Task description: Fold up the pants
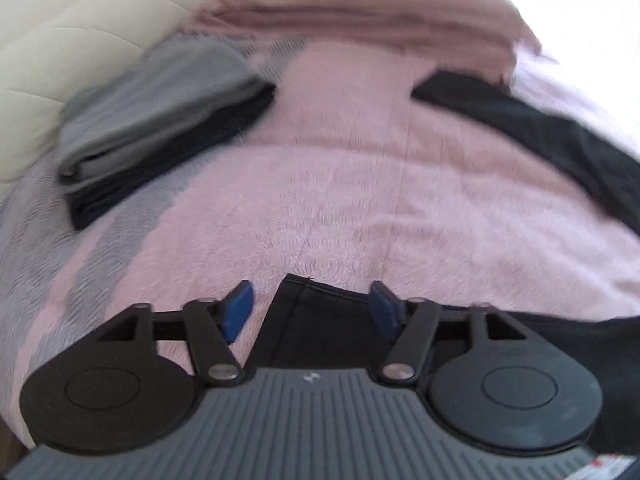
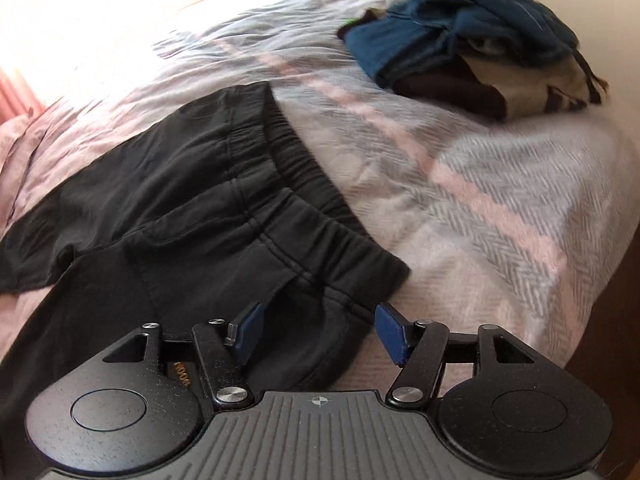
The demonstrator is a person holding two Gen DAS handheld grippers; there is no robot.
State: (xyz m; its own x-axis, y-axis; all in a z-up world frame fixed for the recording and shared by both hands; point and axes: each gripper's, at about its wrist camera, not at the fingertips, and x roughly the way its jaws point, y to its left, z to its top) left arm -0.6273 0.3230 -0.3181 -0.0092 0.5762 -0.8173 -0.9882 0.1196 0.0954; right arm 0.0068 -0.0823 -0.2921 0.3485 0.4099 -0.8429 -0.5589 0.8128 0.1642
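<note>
Right wrist view | black pants [image 2: 192, 184] laid lengthwise ahead-left of right gripper [image 2: 316, 330], waistband end nearest, jaws apart, unclamped | left gripper [image 1: 310, 312] apart over hem corner, nothing gripped.

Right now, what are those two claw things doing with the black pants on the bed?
A person is folding black pants spread on a pink and grey bedspread. The left gripper is open over a leg hem, and the right gripper is open over the waistband end. Neither pinches the cloth. Folded clothes sit nearby, and an unfolded pile waits.
</note>
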